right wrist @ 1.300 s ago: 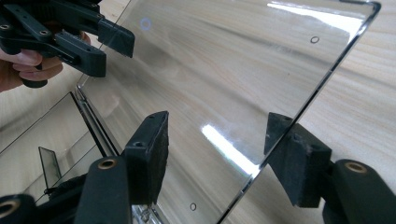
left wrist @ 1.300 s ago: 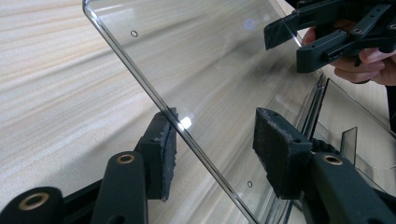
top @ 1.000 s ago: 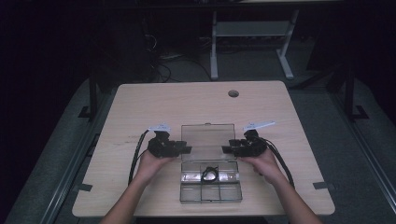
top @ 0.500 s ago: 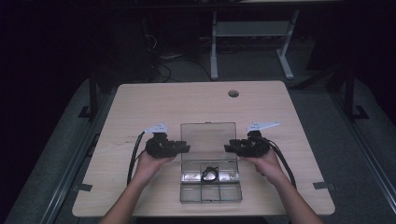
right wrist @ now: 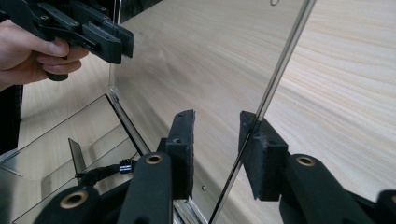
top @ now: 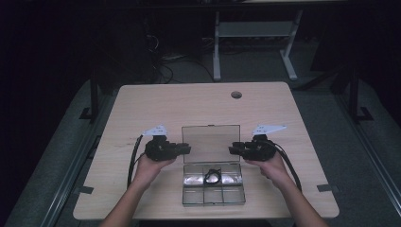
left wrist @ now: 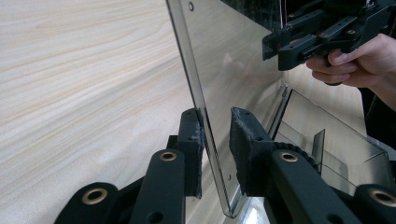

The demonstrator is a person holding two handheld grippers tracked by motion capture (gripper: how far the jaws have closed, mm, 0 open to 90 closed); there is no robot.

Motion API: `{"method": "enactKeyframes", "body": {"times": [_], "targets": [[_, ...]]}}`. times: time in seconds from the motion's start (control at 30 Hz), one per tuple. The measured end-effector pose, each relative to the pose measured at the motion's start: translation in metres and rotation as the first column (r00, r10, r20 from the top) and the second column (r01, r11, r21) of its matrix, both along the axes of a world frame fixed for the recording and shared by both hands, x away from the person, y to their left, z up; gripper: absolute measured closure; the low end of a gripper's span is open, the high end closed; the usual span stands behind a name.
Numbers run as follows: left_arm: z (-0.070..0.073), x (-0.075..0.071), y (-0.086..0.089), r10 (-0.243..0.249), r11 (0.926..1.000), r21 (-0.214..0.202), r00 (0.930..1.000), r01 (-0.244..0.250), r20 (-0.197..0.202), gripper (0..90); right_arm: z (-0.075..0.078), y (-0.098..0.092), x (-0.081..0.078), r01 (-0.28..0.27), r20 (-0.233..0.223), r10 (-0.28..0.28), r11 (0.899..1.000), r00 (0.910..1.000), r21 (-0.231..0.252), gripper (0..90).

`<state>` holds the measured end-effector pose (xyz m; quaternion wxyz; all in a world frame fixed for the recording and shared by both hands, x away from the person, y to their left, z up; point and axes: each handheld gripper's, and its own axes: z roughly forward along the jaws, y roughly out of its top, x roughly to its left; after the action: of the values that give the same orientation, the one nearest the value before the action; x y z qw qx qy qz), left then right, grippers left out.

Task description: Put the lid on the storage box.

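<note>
Two tools work on one clear plastic box [top: 213, 189], which sits on the near half of the wooden counter [top: 151, 109], close to the front edge and between the person's hands. Box is divided into compartments; a small black cable coil [top: 213, 176] lies in the middle compartment of the far row. Lid [top: 211, 143] is raised on its hinge along the far side of the box and stands tilted up from it.

Left tool [top: 185, 149] is at the lid's left edge, right tool [top: 233, 149] at its right edge, both pointing inward toward each other across the lid.

Left gripper view: the lid edge [left wrist: 205, 135] stands between the two pads. One pad [left wrist: 192, 140] touches the sheet; the other is just clear of it, with a narrow gap. Jaws have just been closing, not yet clamped.

Right gripper view: the lid edge [right wrist: 261, 116] runs between the jaws and lies against the outer pad [right wrist: 261, 144]; the inner pad stands apart from it with a wider gap. These jaws have also just been closing, no full pinch yet.

Each gripper view also shows the opposite tool and the fingers around it, beyond the lid
</note>
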<state>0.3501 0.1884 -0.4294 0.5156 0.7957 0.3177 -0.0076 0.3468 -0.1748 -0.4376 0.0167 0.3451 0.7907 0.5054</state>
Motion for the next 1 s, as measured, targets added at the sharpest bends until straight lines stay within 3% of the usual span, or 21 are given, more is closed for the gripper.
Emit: {"method": "enactKeyframes", "body": {"times": [0.23, 0.43, 0.5, 0.7, 1.0], "targets": [[0.004, -0.003, 0.0, 0.009, 0.9999, -0.007, 0.9993, -0.008, 0.035, 77.5, 0.002, -0.003, -0.004, 0.001, 0.054, -0.001, 1.0, 0.9985, 0.012, 70.0], [0.004, -0.002, 0.0, 0.006, 1.0, -0.008, 0.9995, -0.006, 0.031, 77.1, 0.002, -0.003, -0.006, -0.001, 0.07, 0.0, 1.0, 0.9975, 0.013, 70.4], [0.005, -0.001, 0.001, 0.004, 0.9997, -0.026, 0.9995, -0.004, 0.03, 72.5, 0.002, -0.003, -0.006, 0.0, 0.077, -0.001, 1.0, 0.997, 0.012, 70.7], [0.021, 0.003, 0.006, 0.026, 0.9977, -0.064, 0.9968, -0.021, 0.076, 68.5, 0.002, -0.003, -0.006, -0.001, 0.086, 0.0, 1.0, 0.9963, 0.014, 70.8], [0.038, 0.006, 0.014, 0.061, 0.9929, -0.108, 0.9908, -0.048, 0.121, 72.5, 0.002, -0.003, -0.007, -0.002, 0.095, 0.0, 1.0, 0.9954, 0.013, 70.8]]}}
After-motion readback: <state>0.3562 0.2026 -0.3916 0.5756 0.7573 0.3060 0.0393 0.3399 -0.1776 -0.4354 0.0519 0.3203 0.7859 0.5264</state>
